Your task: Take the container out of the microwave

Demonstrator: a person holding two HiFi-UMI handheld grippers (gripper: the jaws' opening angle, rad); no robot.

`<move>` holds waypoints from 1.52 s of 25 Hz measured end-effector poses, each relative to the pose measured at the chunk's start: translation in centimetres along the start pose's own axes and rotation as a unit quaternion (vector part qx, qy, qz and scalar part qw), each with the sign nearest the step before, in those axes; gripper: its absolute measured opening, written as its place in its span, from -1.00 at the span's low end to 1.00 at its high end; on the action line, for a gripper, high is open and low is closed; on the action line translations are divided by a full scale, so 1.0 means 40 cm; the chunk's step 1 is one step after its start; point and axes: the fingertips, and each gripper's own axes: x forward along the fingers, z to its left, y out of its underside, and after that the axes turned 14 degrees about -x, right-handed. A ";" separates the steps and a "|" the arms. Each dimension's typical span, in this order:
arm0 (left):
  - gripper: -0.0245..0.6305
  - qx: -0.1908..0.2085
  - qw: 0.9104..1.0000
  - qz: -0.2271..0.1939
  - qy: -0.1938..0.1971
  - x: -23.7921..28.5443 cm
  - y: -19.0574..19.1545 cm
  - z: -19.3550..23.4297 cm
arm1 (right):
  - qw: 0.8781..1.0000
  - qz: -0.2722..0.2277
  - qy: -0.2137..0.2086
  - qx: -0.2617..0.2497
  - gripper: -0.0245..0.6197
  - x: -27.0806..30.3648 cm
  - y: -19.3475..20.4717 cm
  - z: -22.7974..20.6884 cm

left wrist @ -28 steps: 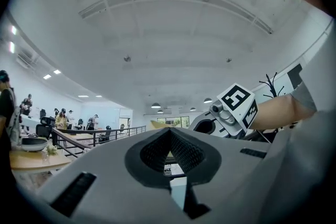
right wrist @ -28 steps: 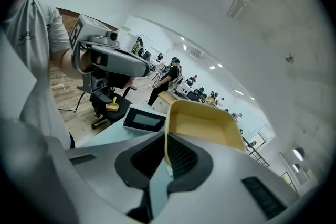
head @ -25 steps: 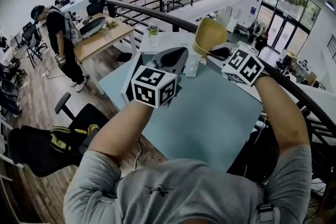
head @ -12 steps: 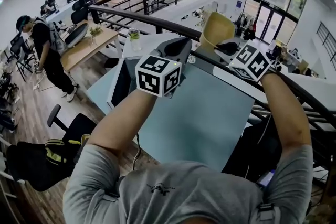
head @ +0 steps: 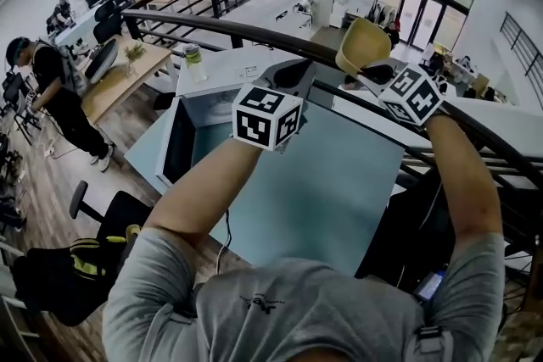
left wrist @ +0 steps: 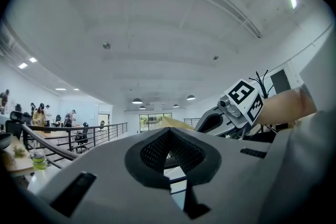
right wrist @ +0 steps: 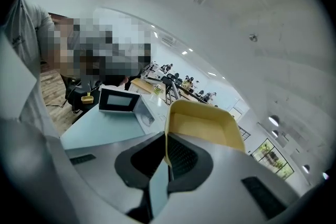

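The right gripper (right wrist: 167, 137) is clamped on the rim of the yellow container (right wrist: 203, 124): in the right gripper view one thin wall of the container stands between the two dark pads, which press on it from both sides. The container is out of the microwave (head: 210, 96) and up in the air, above the far edge of the pale blue table (head: 339, 182) and close to the black railing (head: 246, 31), with its open side tilted rather than level. The microwave sits at the left end of the table, well apart from the container, with its door (head: 174, 144) swung open. The left gripper (head: 293, 75) is raised over the table between the microwave and the right gripper, its marker cube (head: 267, 116) facing the head camera; in the left gripper view its jaw tips meet and nothing is between them, so it is closed and empty. Beyond the microwave a bottle with a green lid (head: 193, 62) stands on a white desk. A person in dark clothes (head: 53, 89) stands on the wooden floor at the far left, and a black office chair (head: 76, 267) is at the lower left
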 end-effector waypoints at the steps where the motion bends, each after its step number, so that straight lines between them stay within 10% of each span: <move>1: -0.91 0.000 1.000 0.002 0.002 0.010 0.007 0.000 | 1.000 0.004 0.001 0.005 -0.84 0.001 0.014 -0.002; 38: -0.91 -0.038 0.989 0.141 0.009 0.325 0.674 0.097 | 0.979 0.126 -0.078 0.142 -0.84 0.371 0.654 0.249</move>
